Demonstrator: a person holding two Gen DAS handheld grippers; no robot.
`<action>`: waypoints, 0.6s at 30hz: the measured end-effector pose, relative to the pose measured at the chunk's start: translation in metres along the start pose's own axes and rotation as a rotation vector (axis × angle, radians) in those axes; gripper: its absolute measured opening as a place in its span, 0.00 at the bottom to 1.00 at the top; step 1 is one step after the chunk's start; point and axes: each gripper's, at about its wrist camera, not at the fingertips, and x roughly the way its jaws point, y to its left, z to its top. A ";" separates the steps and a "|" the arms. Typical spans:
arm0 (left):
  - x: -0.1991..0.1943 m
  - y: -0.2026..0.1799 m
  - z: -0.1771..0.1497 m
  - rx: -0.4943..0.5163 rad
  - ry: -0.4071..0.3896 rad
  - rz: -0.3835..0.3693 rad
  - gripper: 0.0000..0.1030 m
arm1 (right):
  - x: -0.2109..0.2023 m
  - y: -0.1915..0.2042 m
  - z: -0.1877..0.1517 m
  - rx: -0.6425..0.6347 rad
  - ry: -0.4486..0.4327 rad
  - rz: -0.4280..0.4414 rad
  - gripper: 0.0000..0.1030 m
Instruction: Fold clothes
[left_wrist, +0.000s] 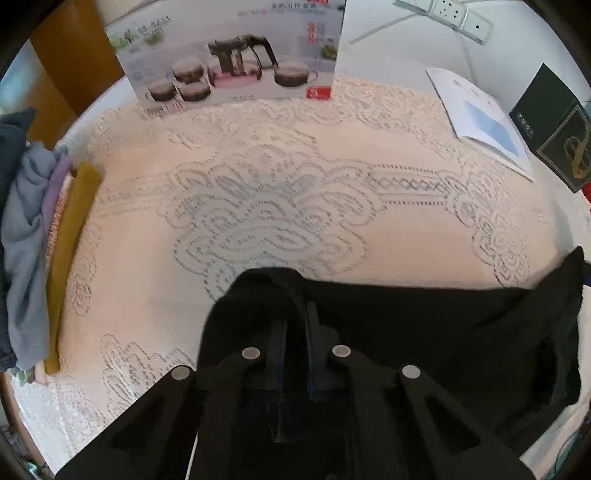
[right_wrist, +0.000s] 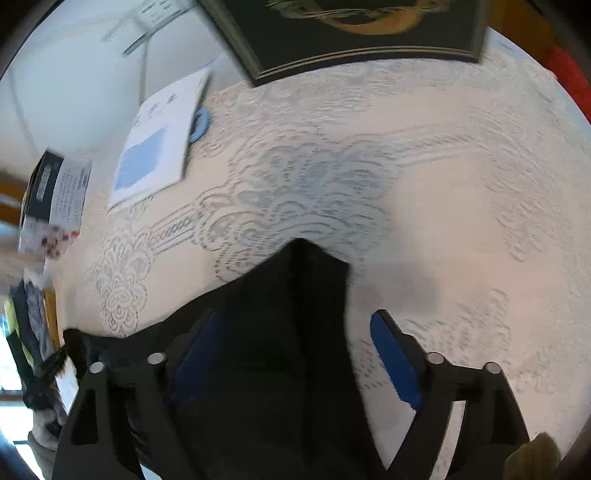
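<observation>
Left gripper (left_wrist: 295, 325) pinching black garment (left_wrist: 424, 317) at its near corner, lace tablecloth (left_wrist: 258, 206) ahead. Right gripper (right_wrist: 295, 332) spread wide (garment (right_wrist: 295, 295) lying between the fingers, ungripped).

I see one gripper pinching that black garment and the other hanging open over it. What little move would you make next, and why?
Probably close the right gripper on the black garment. Its jaws stand wide apart with a peak of the cloth between them, while the left gripper already looks clamped on another edge. With both ends held, the garment could be carried across the lace tablecloth into a fold.
</observation>
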 end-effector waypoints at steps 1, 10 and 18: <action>-0.003 0.002 0.000 -0.006 -0.026 0.030 0.06 | 0.003 0.007 -0.001 -0.043 0.006 -0.025 0.10; -0.026 0.047 -0.008 -0.213 -0.088 -0.202 0.61 | -0.008 -0.015 -0.002 0.007 -0.079 -0.110 0.29; -0.076 0.030 -0.066 -0.042 -0.074 -0.102 0.61 | -0.046 -0.005 -0.075 -0.074 -0.091 0.052 0.46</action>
